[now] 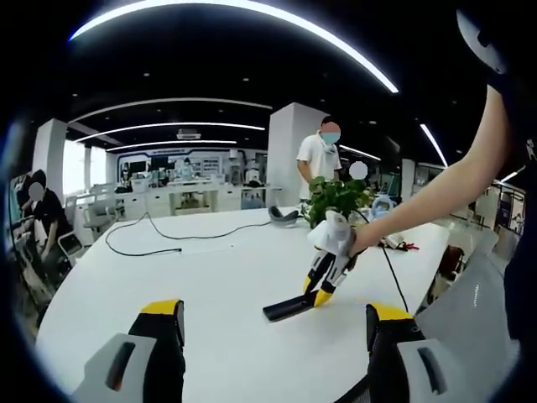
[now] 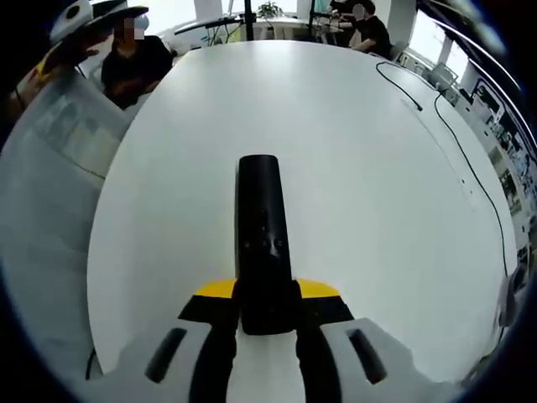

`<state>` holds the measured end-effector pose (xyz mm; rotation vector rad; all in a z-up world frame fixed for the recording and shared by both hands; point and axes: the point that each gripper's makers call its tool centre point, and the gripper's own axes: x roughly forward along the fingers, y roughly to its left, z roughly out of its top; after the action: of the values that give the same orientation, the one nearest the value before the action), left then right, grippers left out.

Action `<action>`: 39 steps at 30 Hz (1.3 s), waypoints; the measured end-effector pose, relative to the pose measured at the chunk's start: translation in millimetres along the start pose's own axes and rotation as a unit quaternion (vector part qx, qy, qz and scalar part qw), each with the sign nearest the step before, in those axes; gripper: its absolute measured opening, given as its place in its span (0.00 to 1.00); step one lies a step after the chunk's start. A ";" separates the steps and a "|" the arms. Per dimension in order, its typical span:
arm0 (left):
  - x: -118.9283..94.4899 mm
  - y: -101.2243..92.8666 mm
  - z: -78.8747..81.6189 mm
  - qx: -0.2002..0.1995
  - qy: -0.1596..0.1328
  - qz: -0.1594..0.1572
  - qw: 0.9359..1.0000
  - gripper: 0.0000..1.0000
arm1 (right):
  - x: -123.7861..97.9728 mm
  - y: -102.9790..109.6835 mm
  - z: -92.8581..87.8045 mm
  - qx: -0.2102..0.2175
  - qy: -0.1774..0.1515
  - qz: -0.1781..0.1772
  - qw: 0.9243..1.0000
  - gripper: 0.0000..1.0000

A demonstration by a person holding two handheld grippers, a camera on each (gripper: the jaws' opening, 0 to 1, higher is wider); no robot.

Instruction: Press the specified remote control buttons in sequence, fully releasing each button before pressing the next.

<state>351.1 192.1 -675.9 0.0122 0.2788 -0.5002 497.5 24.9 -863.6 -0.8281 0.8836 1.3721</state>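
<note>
A black remote control lies lengthwise on the white table, its near end clamped between the yellow-tipped jaws of my right gripper, which is shut on it. From the left gripper view the same remote rests flat on the table, and the right gripper holds its far end, tilted down from a person's hand. My left gripper hovers over the near table edge, open, jaws wide apart with nothing between them, well short of the remote.
A black cable runs over the far table, with a potted plant and headphones behind the remote. A grey mesh chair stands at the table's side. A person stands beyond the table; others sit further off.
</note>
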 end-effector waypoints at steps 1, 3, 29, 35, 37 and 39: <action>0.0 0.1 -0.2 -0.001 0.000 0.000 1.000 0.94 | 0.1 -1.2 0.0 -0.001 0.001 0.000 1.000 0.25; 0.0 0.6 -0.4 0.000 0.001 0.001 1.000 0.94 | 0.1 -2.6 0.3 -0.002 0.003 0.000 1.000 0.25; -0.3 4.7 1.1 -0.008 -0.002 0.010 1.000 0.94 | -3.7 -10.9 4.2 0.043 0.000 -0.015 0.999 0.25; 0.3 3.5 1.0 -0.010 -0.001 0.007 1.000 0.94 | -21.8 -5.1 9.8 0.123 -0.056 -0.031 0.990 0.35; 0.0 6.6 2.2 -0.005 0.000 0.022 1.000 0.93 | -28.5 -5.1 9.6 0.134 -0.075 -0.049 0.987 0.37; -2.6 11.4 6.6 0.009 -0.009 0.039 0.999 0.87 | -37.3 0.3 8.9 0.161 -0.097 -0.059 0.980 0.39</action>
<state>356.0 202.8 -669.5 0.0368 0.2541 -0.4244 497.6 16.0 -826.3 -0.4819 0.8603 1.1461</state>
